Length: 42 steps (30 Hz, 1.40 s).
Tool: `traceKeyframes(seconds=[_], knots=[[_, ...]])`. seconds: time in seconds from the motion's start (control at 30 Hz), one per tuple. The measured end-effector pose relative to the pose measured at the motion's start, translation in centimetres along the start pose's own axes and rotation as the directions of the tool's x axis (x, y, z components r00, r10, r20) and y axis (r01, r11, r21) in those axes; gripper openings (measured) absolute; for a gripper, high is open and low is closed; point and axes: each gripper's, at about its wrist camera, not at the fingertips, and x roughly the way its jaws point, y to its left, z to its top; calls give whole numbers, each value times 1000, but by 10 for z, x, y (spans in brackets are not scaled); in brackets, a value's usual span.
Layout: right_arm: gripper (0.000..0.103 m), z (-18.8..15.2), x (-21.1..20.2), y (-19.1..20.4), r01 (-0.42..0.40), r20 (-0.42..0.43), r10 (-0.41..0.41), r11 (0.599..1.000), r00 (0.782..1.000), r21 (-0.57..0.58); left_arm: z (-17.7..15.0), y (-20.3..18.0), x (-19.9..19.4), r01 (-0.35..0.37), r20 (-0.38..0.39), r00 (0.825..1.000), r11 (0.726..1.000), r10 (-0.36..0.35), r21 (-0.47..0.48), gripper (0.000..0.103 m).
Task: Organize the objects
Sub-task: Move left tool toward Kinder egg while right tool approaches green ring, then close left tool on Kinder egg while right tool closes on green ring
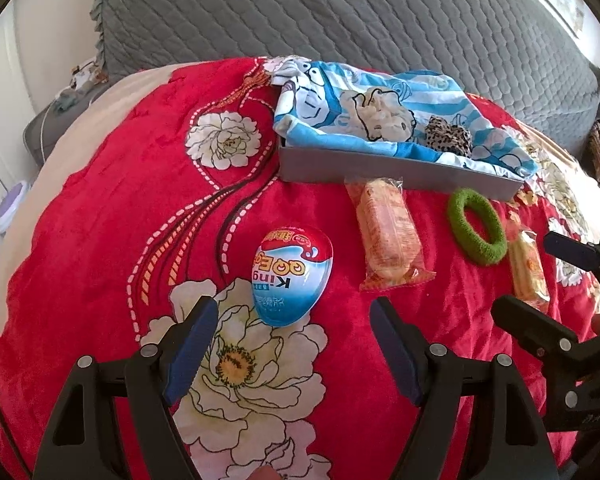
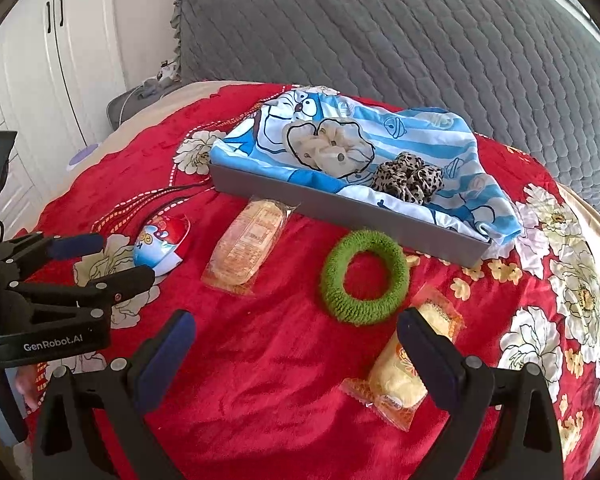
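On a red floral blanket lie a toy egg (image 1: 292, 276), an orange snack packet (image 1: 388, 236), a green hair ring (image 1: 477, 226) and a yellow snack packet (image 1: 528, 272). A grey tray (image 1: 380, 168) lined with blue cartoon cloth holds a cream scrunchie (image 1: 384, 114) and a leopard scrunchie (image 1: 448, 134). My left gripper (image 1: 294, 344) is open, just short of the egg. My right gripper (image 2: 296, 344) is open and empty, its right finger over the yellow packet (image 2: 400, 380), the green ring (image 2: 364, 280) just ahead. The left gripper (image 2: 100, 260) appears there beside the egg (image 2: 162, 244).
A grey quilted headboard (image 2: 380, 32) rises behind the tray (image 2: 340, 212). White cupboards (image 2: 40, 60) stand at the left. The blanket's edge drops off at the left and right. The orange packet (image 2: 248, 246) lies between egg and ring.
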Motion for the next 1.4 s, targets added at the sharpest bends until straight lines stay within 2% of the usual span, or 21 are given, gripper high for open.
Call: traceKeyframes(seconds=[1.0,1.4], knots=[[102,17,36,-28,30,-15,-29,998,999,62,6,1,35,-3,-27,1000,1000,3,0,79],[102,17,55,-36,37,-39,-34,996,999,77,10,8,48,-2,-32,999,1000,1,-27,79]])
